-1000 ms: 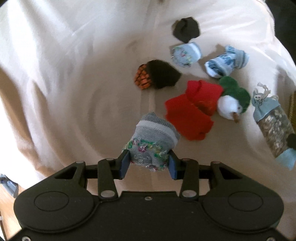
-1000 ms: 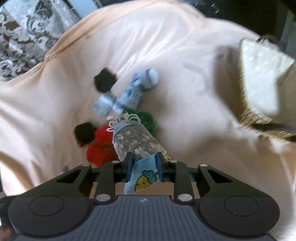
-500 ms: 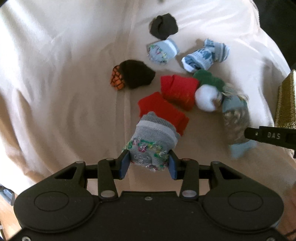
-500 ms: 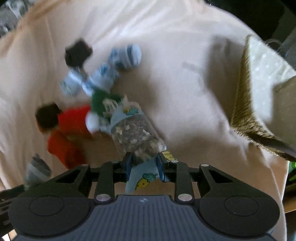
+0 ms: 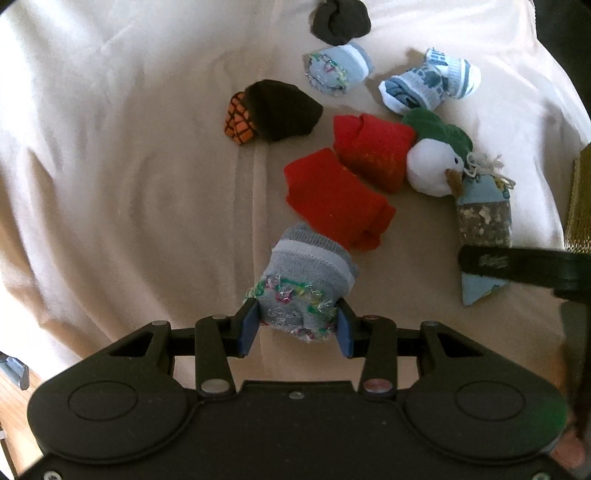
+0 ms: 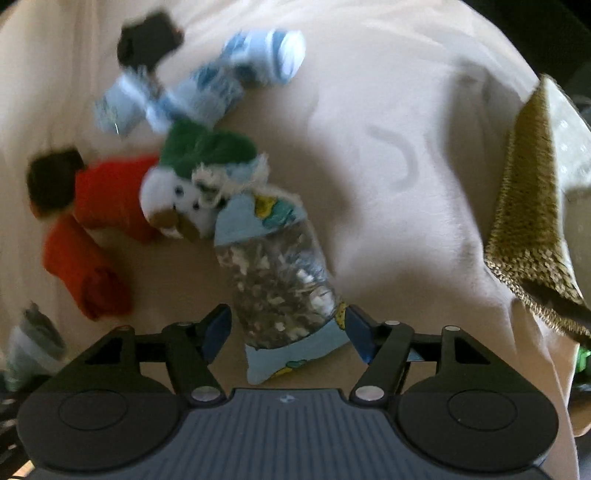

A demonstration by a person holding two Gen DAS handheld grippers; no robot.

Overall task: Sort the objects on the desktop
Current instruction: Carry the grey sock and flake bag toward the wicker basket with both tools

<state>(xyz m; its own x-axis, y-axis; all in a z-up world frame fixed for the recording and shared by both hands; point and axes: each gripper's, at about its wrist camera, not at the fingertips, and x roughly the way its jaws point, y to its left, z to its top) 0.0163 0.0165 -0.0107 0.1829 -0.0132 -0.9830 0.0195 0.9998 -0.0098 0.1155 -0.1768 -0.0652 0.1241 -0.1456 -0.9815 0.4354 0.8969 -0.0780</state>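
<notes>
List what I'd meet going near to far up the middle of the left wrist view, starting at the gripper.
left gripper → grey sock → near red sock → far red sock → pale blue sock → black sock ball.

Right wrist view motion-blurred: far socks (image 6: 207,81) smeared, patterns unreadable. Basket (image 6: 535,221) cut by right edge. Left wrist view: black arm (image 5: 517,264) crosses sachet (image 5: 484,218), hiding its middle; its label unreadable. Gold basket edge (image 5: 580,199) cropped right.
</notes>
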